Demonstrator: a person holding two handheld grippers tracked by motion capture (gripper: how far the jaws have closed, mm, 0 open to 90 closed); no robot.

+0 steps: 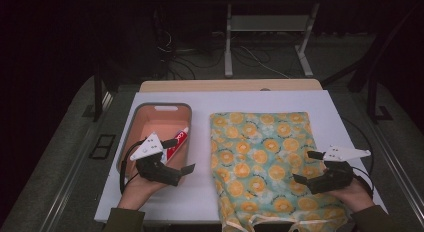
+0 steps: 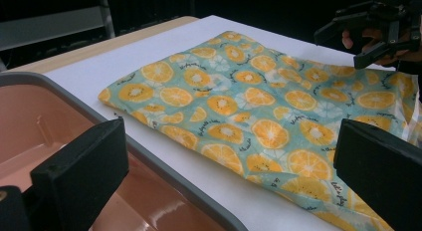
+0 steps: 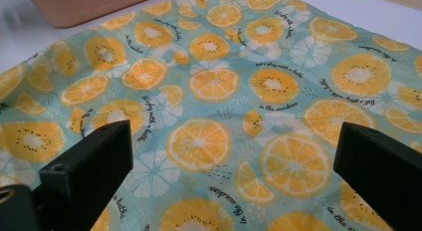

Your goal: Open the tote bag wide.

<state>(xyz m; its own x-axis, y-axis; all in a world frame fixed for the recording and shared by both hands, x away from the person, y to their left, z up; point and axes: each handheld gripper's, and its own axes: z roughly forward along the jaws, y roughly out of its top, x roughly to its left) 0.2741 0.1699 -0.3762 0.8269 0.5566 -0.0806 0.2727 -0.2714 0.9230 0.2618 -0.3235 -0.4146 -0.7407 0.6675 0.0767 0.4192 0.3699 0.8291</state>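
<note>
While my right gripper [image 1: 314, 168] hangs wide open and empty over the near right part of the fruit-print cloth bag [image 1: 262, 157], the bag's long axis runs away from me. My left gripper [image 1: 177, 157], equally wide, sits over the pink basin [image 1: 131, 123], so I judge the right the nearer.

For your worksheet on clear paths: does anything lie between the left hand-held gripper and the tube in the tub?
Nothing visible does. The left hand-held gripper hangs open over the tub's near end, and the tube lies just beyond its jaws on the tub floor. The cloth bag lies apart, to the right.
</note>
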